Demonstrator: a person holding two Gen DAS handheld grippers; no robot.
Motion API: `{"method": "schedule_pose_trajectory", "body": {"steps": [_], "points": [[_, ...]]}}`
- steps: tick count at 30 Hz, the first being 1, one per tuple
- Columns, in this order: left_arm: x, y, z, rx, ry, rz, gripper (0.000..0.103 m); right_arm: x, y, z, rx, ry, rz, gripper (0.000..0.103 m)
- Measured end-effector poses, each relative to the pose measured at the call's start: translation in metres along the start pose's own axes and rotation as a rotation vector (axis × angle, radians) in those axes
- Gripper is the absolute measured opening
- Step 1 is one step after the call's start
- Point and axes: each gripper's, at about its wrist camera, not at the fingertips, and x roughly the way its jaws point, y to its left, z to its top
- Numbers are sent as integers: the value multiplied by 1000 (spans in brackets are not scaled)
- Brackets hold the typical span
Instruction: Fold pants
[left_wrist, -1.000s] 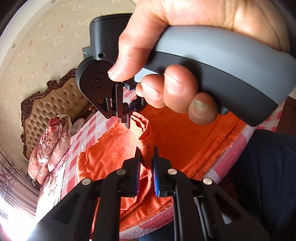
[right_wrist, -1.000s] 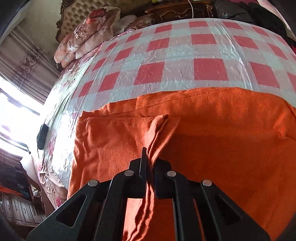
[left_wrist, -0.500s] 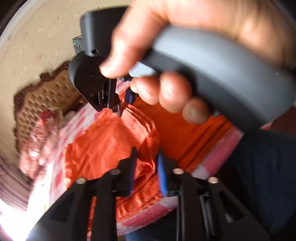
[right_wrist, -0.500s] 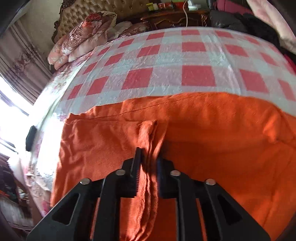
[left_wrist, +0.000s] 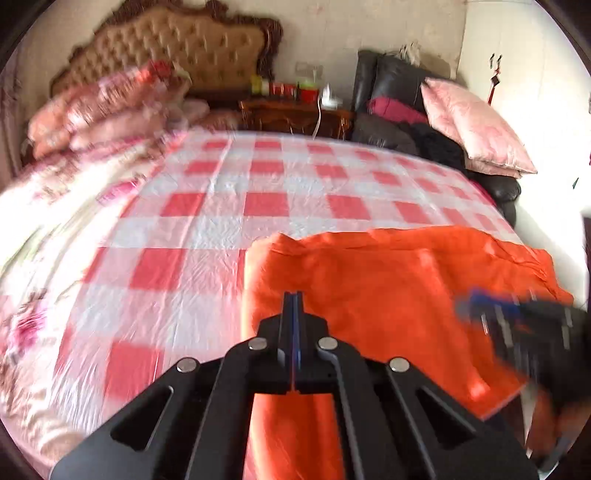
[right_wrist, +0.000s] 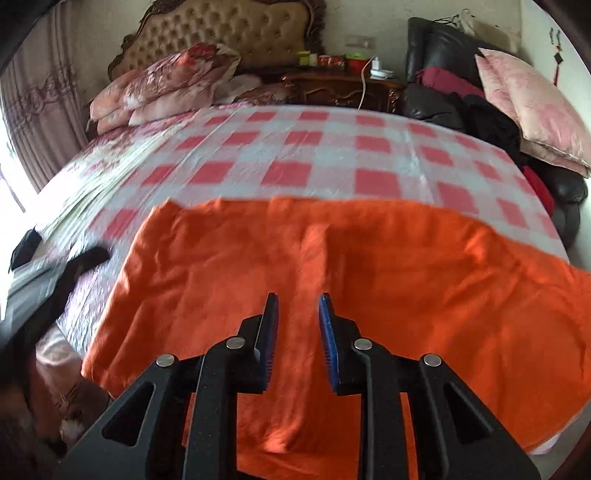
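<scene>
The orange pants lie spread near the front edge of the bed, their left border in front of my left gripper. That gripper is shut with nothing between its fingers. In the left wrist view the right gripper is a dark blur over the pants at the right. In the right wrist view the pants fill the foreground, and a raised fold runs toward my right gripper. Its jaws are opening, and the blue pads stand apart above the cloth without pressing it. The left gripper shows as a dark blur at the left.
A red-and-white checked cover spans the bed. Floral pillows are stacked by the tufted headboard. A wooden nightstand stands behind. A black armchair at the right holds dark clothes and a pink cushion.
My left gripper let go of the pants, shut, and swung left and upright off the cloth. My right gripper opened and the fold it pinched now lies loose on the pants.
</scene>
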Motion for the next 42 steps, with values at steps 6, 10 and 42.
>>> {"method": "schedule_pose_trajectory", "body": {"steps": [6,10,42], "points": [[77,27,27,-13,124,0,2,16,14,-18,-53,52,-51,23],[63,24,36,-35,60,37,2,16,16,-22,-58,53,-63,23],[-37,-10,-92,-50,24,41,38,-6,4,-60,-32,-8,-102,45]]}}
